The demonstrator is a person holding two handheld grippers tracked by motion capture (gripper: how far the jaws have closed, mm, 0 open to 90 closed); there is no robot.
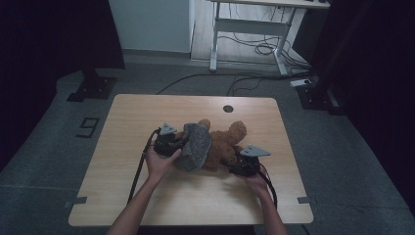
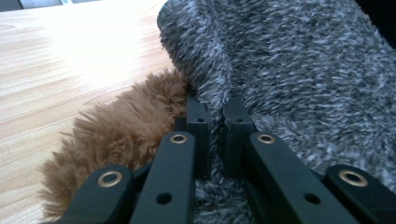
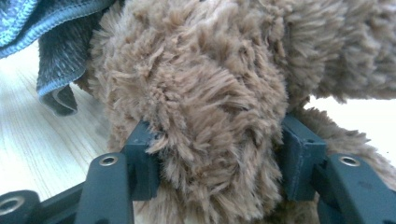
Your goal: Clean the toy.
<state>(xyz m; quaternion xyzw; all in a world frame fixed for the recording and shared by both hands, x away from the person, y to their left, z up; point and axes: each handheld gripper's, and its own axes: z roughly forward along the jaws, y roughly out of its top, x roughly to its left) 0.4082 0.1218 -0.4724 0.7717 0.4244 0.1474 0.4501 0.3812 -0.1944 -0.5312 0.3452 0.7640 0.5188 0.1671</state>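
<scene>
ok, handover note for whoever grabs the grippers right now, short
Left gripper: shut on a fold of the grey fuzzy garment, at the teddy bear.
Right gripper: jaws either side of the bear's plush limb, pads at the fur; firm grip unclear.
Bear lies mid-table, garment over its left part.
Done: garment partly on the bear.
Left: apparently working it the rest of the way on.

Black hand-held gripper (image 2: 215, 112) jaws w/ brass rivets, trailing cables.
</scene>
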